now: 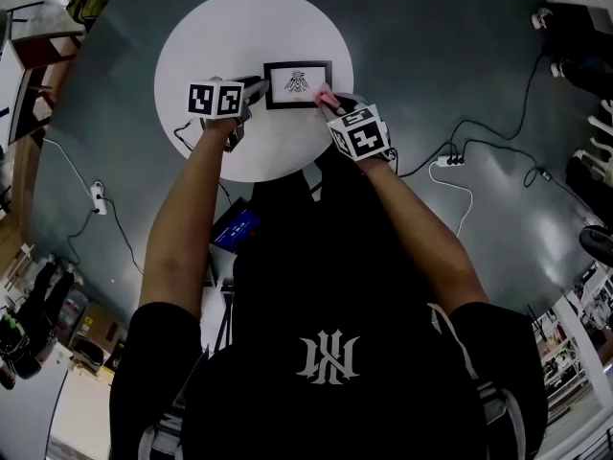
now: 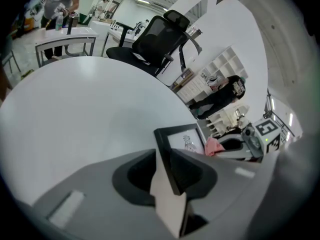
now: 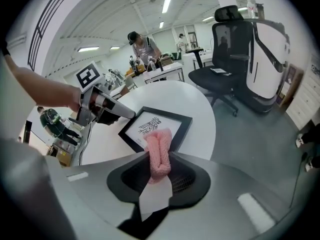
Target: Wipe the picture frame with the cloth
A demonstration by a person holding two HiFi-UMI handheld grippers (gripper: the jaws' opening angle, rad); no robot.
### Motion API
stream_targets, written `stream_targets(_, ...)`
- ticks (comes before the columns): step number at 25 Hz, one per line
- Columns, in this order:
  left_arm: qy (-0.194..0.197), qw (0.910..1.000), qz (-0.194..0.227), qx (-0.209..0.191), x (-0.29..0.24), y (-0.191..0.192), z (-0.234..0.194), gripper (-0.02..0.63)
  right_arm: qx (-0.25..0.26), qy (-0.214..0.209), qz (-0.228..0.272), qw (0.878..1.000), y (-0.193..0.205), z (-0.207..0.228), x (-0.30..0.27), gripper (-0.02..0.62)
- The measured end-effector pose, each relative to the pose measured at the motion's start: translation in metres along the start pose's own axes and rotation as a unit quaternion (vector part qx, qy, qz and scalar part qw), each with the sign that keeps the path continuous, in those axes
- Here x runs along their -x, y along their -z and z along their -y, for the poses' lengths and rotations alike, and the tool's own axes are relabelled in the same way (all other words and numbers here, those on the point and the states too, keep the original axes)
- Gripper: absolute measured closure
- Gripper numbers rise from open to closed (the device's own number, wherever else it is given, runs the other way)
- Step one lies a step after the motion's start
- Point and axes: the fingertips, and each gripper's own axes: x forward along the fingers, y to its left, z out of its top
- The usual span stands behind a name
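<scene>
We are working over a round white worktop (image 1: 192, 46), and the black picture frame (image 1: 298, 84) is lying on it towards our side, print facing up, with open surface all round it. Our left gripper (image 1: 255, 88) is coming in from the frame's left, and its own view is showing its fingers closed narrowly on the frame's left edge, pinning it. We cannot tell whether that edge is being lifted slightly or resting flat. Our right gripper (image 1: 332, 104) is sitting at the frame's near right corner, its fingers clamping a folded pink cloth (image 3: 159, 154) that is sticking out past the fingertips. The cloth's free end is lying over the frame's near border and seems to be touching it. We are judging that the wipe itself is in hand and at an early point, since the cloth is reaching only one corner and the glass and the other three borders are lying beyond it. The next move is asking for a steady sweep of the cloth across the glass and round the borders, with light downward pressure, while the left fingers are bracing the frame against sliding.
</scene>
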Motion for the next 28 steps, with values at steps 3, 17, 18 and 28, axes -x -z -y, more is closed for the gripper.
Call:
stream_targets(3,-0.005,1.0,-0.001,0.0,0.0,0.0,-0.001,0.512,0.003,0.01,-0.003,1.0,0.003,0.01,0.004,0.511)
stream_targets(17,-0.007,0.9962,0.062,-0.06,0.045,-0.007,0.076,0.482,0.016,-0.166,0.173,0.971,-0.083,0.014,0.127,0.512)
stream_targets(18,0.005,0.993,0.092,-0.074,0.068,-0.016,0.086,0.484,0.037,-0.217,0.197,0.955,-0.106,-0.01,0.139,0.512)
stream_targets(28,0.045,0.9242,0.344,-0.159,0.261,-0.026,0.213,0.603,0.185,-0.508,0.299,0.786,-0.2,-0.193,0.277,0.512)
